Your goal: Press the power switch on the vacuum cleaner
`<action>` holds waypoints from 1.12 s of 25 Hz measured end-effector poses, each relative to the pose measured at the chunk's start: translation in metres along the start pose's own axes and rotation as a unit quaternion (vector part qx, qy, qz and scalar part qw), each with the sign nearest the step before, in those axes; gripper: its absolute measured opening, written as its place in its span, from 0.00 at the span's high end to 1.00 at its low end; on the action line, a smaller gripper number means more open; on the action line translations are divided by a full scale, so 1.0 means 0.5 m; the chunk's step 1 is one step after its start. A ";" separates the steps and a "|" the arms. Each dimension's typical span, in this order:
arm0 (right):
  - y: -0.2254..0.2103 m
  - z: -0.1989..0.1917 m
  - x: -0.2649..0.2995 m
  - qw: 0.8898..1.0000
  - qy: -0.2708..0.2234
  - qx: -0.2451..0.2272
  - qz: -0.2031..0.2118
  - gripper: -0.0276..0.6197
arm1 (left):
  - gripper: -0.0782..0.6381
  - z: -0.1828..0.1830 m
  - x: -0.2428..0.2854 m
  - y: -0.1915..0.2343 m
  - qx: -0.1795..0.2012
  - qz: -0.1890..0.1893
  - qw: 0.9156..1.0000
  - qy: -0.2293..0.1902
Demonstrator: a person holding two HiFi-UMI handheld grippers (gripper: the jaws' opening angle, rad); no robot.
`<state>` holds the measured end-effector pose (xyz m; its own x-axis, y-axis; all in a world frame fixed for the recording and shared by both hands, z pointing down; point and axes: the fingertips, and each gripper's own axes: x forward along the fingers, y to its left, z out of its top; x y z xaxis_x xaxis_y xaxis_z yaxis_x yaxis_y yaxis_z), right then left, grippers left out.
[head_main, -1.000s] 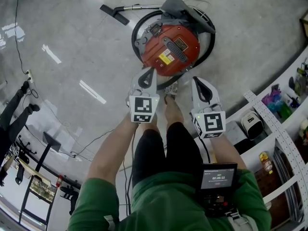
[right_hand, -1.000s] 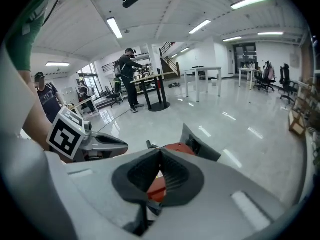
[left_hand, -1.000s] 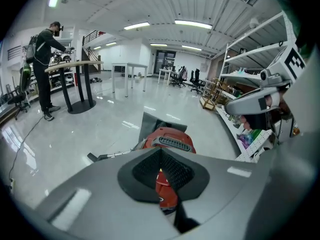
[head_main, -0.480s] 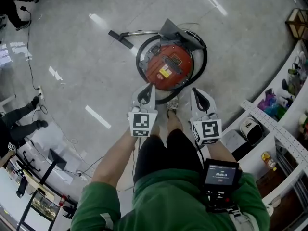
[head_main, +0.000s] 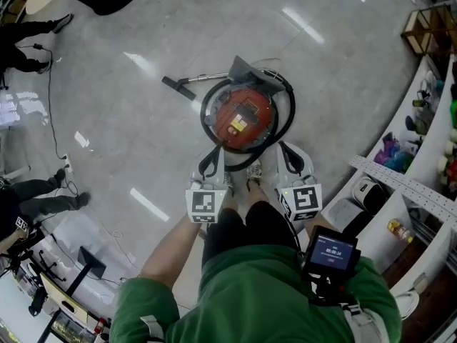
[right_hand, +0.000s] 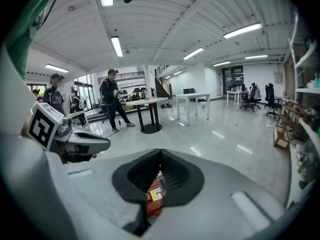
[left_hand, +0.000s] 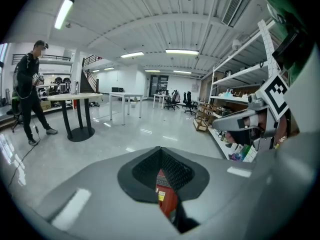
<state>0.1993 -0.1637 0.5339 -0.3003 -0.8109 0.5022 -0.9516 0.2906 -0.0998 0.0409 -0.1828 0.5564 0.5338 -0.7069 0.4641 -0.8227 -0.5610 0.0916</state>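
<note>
Glossy grey floor (head_main: 128,106) in an open hall, round table (left_hand: 75,98) and bystander (left_hand: 27,91) far off. Red vacuum cleaner (head_main: 243,116) sat on the floor just ahead of the person's feet, black hose (head_main: 206,109) looped around it. Shelf rack (head_main: 421,191) at right held bottles and small colourful items. Left gripper (head_main: 214,154) and right gripper (head_main: 284,151) were both pressed together, empty, above the vacuum's near edge.

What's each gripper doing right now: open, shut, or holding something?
Left gripper: shut, holding nothing.
Right gripper: shut, holding nothing.
</note>
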 end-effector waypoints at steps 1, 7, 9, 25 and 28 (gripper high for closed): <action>0.000 0.014 -0.010 1.000 -0.006 -0.001 -0.001 0.95 | 0.88 0.017 -0.011 -0.003 -0.001 0.000 1.000 -0.007; 0.005 0.100 -0.061 0.999 -0.045 -0.010 -0.011 0.95 | 0.88 0.100 -0.061 -0.012 0.003 -0.002 0.999 -0.040; 0.007 0.125 -0.075 0.998 -0.058 -0.014 -0.011 0.95 | 0.88 0.129 -0.075 -0.011 0.004 0.000 0.999 -0.052; 0.043 0.222 -0.194 0.991 -0.129 -0.010 -0.031 0.95 | 0.88 0.245 -0.200 -0.020 0.019 -0.006 0.992 -0.126; 0.057 0.231 -0.210 0.990 -0.137 -0.009 -0.037 0.95 | 0.88 0.264 -0.216 -0.021 0.024 -0.012 0.990 -0.139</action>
<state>0.1961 -0.1288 0.3791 -0.2390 -0.9368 0.2556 -0.9710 0.2328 -0.0547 0.0179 -0.1572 0.3891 0.5911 -0.7812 0.2009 -0.8029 -0.5936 0.0542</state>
